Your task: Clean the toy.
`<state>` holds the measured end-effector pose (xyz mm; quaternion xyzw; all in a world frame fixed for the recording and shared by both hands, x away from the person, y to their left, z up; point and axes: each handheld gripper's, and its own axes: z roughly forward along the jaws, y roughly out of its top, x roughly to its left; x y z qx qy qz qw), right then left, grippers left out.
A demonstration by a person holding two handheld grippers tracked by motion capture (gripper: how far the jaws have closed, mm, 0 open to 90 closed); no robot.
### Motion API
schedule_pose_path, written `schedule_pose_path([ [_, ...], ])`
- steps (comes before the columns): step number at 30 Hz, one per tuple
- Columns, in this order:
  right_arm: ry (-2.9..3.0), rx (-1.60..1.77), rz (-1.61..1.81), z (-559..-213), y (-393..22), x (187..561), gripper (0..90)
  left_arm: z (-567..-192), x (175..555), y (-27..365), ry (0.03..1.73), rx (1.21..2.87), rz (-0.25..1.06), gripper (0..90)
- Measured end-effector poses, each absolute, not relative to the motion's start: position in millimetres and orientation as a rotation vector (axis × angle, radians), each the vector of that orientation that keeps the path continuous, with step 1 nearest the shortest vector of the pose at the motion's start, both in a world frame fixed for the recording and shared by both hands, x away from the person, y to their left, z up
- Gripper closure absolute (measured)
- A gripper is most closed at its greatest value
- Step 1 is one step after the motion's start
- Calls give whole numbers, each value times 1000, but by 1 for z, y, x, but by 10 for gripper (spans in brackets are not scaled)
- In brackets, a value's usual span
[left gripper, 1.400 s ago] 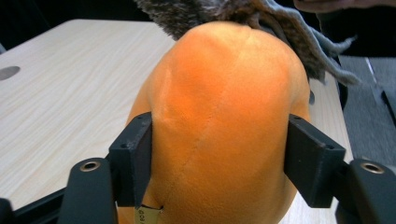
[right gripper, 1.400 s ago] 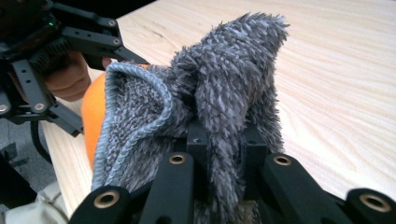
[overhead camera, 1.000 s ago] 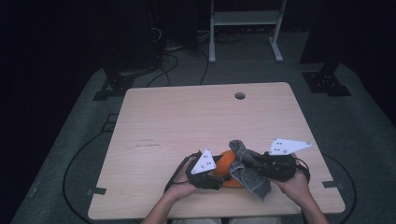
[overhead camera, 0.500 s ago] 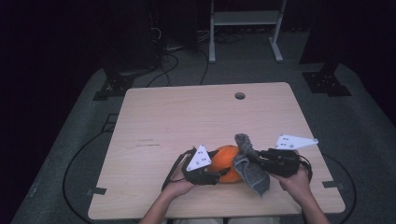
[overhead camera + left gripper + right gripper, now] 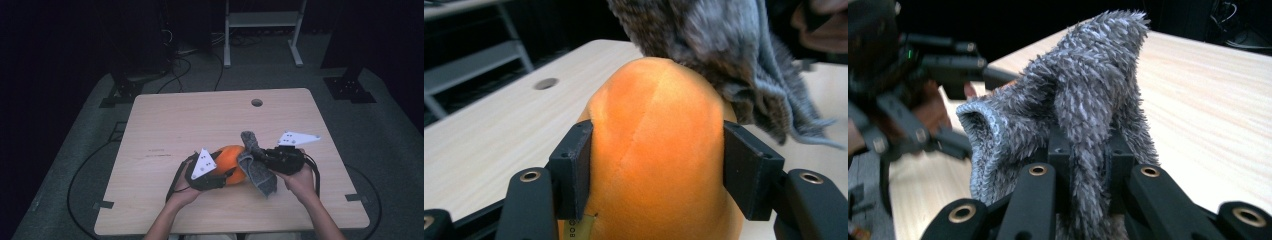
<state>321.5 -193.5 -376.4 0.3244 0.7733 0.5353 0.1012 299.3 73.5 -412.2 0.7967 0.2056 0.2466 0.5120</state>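
**Orange plush and grey fuzzy cloth, each in a grip**

Plush toy (image 5: 659, 150), orange and rounded, sits clamped between the two black jaws of the left gripper (image 5: 659, 170) at the near middle of the wooden table (image 5: 200, 125). A small tag shows at its lower edge in the left gripper view, its print too small to read. The right gripper (image 5: 1087, 165) has its jaws pinched tight on a grey fuzzy cloth (image 5: 1083, 95), which rises above them and drapes against the plush toy's far side.
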Motion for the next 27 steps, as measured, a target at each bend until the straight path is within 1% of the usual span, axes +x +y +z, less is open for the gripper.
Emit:
schedule_pose_path([
  [2,2287,984,1571,-377,-188,330,783,-419,300,68,505,1944,599,353],
  [3,2296,994,1556,-379,-186,333,783,-424,300,65,498,1974,580,348],
  [5,2331,1018,1513,-388,-180,341,782,-427,299,64,481,1984,557,326],
  [7,2367,1032,1517,-395,-180,343,781,-423,301,68,467,2000,459,299],
  [8,2388,1028,1519,-398,-182,342,780,-421,303,72,461,1990,419,297],
  [9,2409,1024,1516,-400,-183,342,780,-418,305,78,452,1969,331,298],
  [10,2437,1001,1496,-402,-186,340,779,-416,307,82,446,1946,293,298],
  [15,2524,910,1464,-409,-194,329,777,-413,312,88,508,1887,326,318],
  [17,2539,889,1452,-411,-196,324,775,-418,313,83,531,1921,342,331],
  [20,2517,918,1454,-415,-202,322,771,-428,314,75,565,1985,286,347],
  [23,2492,971,1477,-420,-207,322,768,-424,309,71,538,2037,298,372],
  [27,2459,1008,1515,-423,-210,319,769,-421,305,74,484,2116,212,374],
])
